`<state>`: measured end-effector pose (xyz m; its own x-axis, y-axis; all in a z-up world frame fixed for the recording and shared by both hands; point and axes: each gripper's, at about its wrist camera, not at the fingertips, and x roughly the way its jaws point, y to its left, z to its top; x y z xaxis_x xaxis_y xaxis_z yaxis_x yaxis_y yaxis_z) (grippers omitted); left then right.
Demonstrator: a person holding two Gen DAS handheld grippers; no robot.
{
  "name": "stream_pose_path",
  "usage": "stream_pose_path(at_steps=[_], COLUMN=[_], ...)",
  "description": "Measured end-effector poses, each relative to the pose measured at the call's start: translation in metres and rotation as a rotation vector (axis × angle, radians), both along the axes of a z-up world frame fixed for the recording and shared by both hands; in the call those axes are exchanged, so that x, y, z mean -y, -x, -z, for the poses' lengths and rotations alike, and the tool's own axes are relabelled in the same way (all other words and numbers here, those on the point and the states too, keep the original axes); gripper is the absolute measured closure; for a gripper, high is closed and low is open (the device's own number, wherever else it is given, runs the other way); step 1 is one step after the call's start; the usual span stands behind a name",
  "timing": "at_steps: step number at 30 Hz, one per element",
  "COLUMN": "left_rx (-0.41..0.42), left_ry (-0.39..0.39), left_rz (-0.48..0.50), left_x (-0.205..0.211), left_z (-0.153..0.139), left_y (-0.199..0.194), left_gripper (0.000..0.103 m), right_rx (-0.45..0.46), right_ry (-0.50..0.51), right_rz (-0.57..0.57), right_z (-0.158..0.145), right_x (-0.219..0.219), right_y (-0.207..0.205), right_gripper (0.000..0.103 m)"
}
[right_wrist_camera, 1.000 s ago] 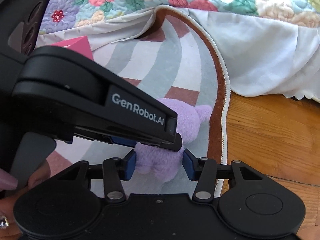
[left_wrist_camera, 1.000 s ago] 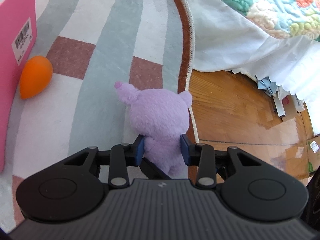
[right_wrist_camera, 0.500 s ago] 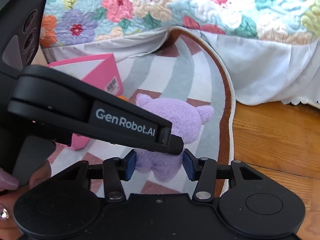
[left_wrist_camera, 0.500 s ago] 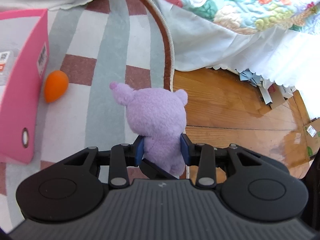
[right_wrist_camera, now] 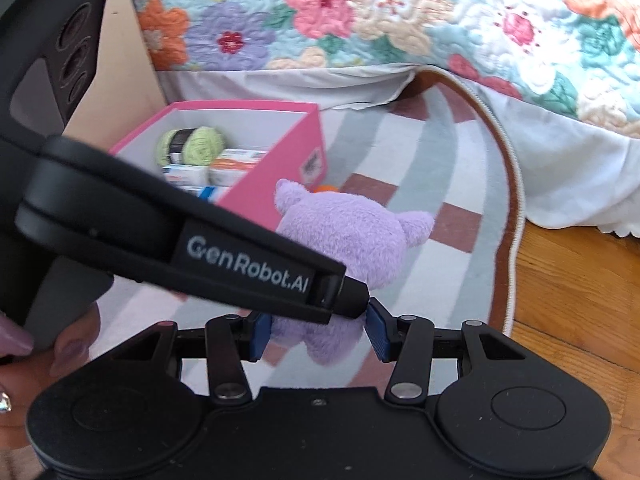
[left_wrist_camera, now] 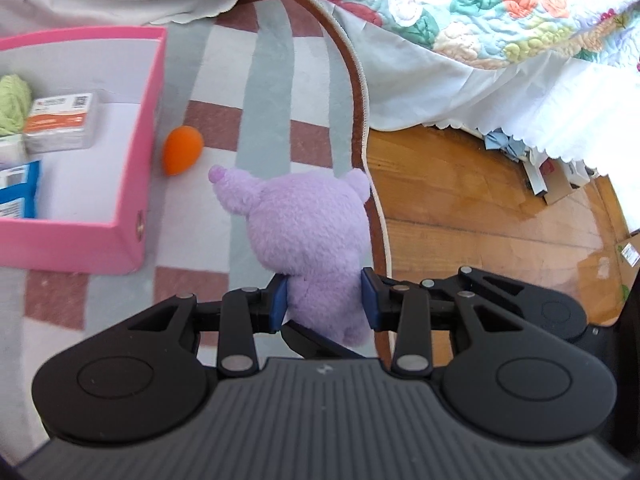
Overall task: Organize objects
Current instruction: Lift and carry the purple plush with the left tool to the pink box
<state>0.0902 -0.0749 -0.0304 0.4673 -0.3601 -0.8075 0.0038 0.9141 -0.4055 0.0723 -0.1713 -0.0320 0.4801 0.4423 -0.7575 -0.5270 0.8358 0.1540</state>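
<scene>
A purple plush toy [left_wrist_camera: 308, 228] hangs above the striped rug, held from two sides. My left gripper [left_wrist_camera: 323, 302] is shut on its lower body, blue pads pressing into the fur. My right gripper [right_wrist_camera: 319, 336] is shut on the same plush toy [right_wrist_camera: 352, 236] from the other side. The left gripper's black body [right_wrist_camera: 248, 260] crosses the right wrist view and hides part of the toy. To the left stands an open pink box [left_wrist_camera: 138, 160], also seen as the pink box [right_wrist_camera: 280, 168] beyond the toy. An orange egg-shaped toy [left_wrist_camera: 182, 154] lies on the rug beside the box.
Inside the box lie green yarn [right_wrist_camera: 190, 144], white and orange packets [left_wrist_camera: 60, 120] and a blue packet [left_wrist_camera: 16, 188]. A floral quilt with a white skirt [left_wrist_camera: 460, 80] hangs at the back and right. Wooden floor [left_wrist_camera: 480, 208] borders the rug [left_wrist_camera: 280, 80]. A person's fingers [right_wrist_camera: 24, 352] grip the left handle.
Both grippers have risen with the plush toy held between them. The floor has dropped away, and the pink box's inside with its contents has come into view on the left.
</scene>
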Motion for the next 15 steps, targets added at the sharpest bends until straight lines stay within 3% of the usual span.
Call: stream_pose_path(at_steps=[15], left_rx=[-0.027], left_ry=[-0.018], left_rz=[-0.015], left_x=[-0.034], left_z=[-0.043], left_y=[0.052], left_gripper=[0.067], right_rx=[-0.033], right_ry=[0.006], right_rz=[-0.116], right_z=[-0.042], right_x=[-0.03], right_y=[0.04], right_gripper=[0.049])
